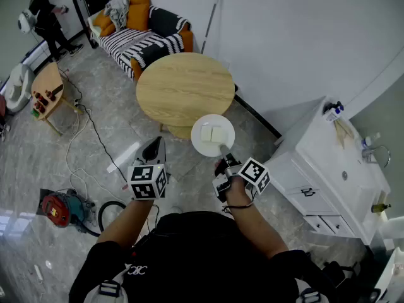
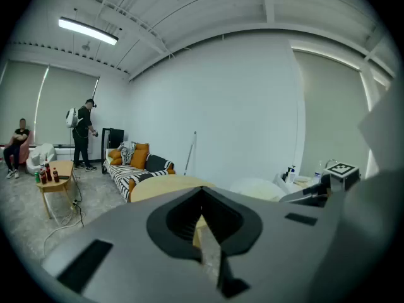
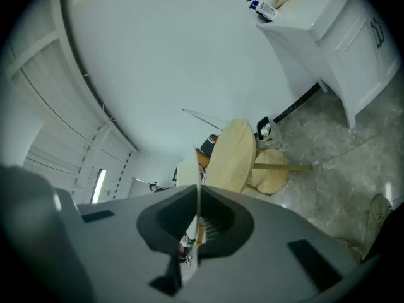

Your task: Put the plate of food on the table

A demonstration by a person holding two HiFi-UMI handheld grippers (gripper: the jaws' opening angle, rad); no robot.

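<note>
A white plate (image 1: 199, 145) carrying two pale square pieces of food (image 1: 213, 133) hangs over the floor, just short of the near edge of the round wooden table (image 1: 185, 87). My right gripper (image 1: 223, 154) is shut on the plate's near rim. In the right gripper view the plate (image 3: 187, 173) shows edge-on between the jaws of the right gripper (image 3: 197, 212), with the table (image 3: 232, 156) beyond. My left gripper (image 1: 153, 149) is held to the left of the plate, apart from it. In its own view the left gripper (image 2: 203, 229) has its jaws together with nothing between them.
A striped sofa (image 1: 142, 33) with orange cushions stands behind the table. A white cabinet (image 1: 328, 169) is at the right. A low side table (image 1: 47, 90), a red vacuum (image 1: 57, 208) and cables lie to the left. A person (image 1: 45, 14) stands far back.
</note>
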